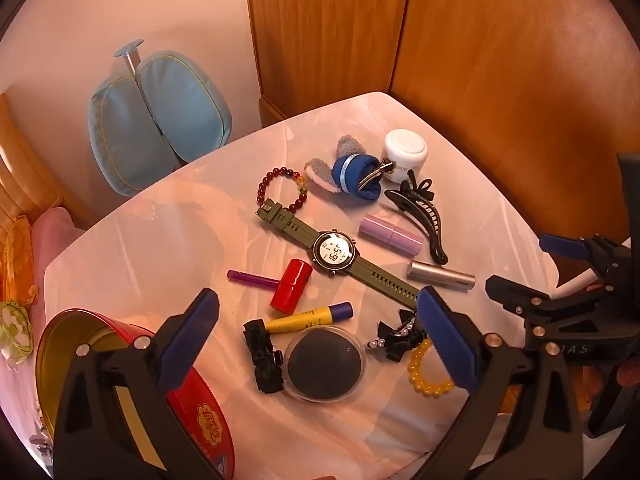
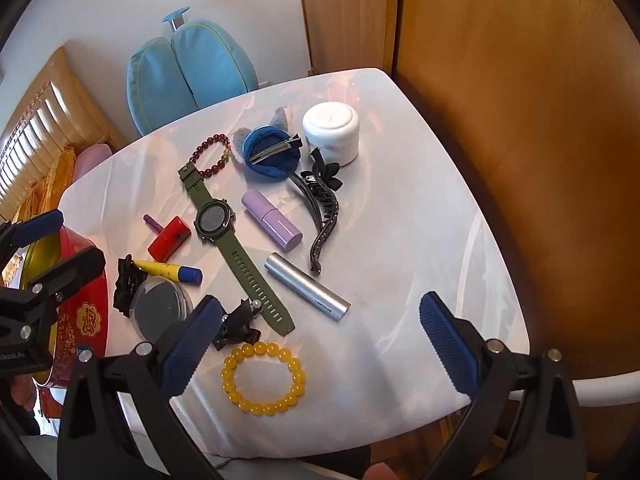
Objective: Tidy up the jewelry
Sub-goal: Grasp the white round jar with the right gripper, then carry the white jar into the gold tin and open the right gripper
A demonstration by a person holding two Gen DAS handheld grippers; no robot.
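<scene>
A white table [image 2: 420, 240] holds scattered items. A yellow bead bracelet [image 2: 262, 378] lies near the front edge, also in the left wrist view [image 1: 426, 372]. A green watch [image 1: 334, 250] [image 2: 214, 220] lies mid-table. A dark red bead bracelet [image 1: 280, 188] [image 2: 210, 156] lies behind it. A black claw clip [image 2: 320, 208] and a small black bow clip [image 2: 236, 322] lie nearby. An open red tin [image 1: 120, 380] [image 2: 80, 300] stands at the left. My left gripper [image 1: 316, 334] is open above the front items. My right gripper [image 2: 320, 344] is open just above the yellow bracelet.
Other items lie around: a red hammer-shaped toy [image 1: 290, 286], a yellow tube [image 1: 310, 316], a round compact [image 1: 324, 364], a purple lipstick [image 2: 272, 220], a silver tube [image 2: 306, 286], a white jar [image 2: 332, 132], a blue plush hair clip [image 2: 270, 152]. A blue chair [image 2: 188, 68] and wooden wardrobe [image 2: 500, 120] stand behind.
</scene>
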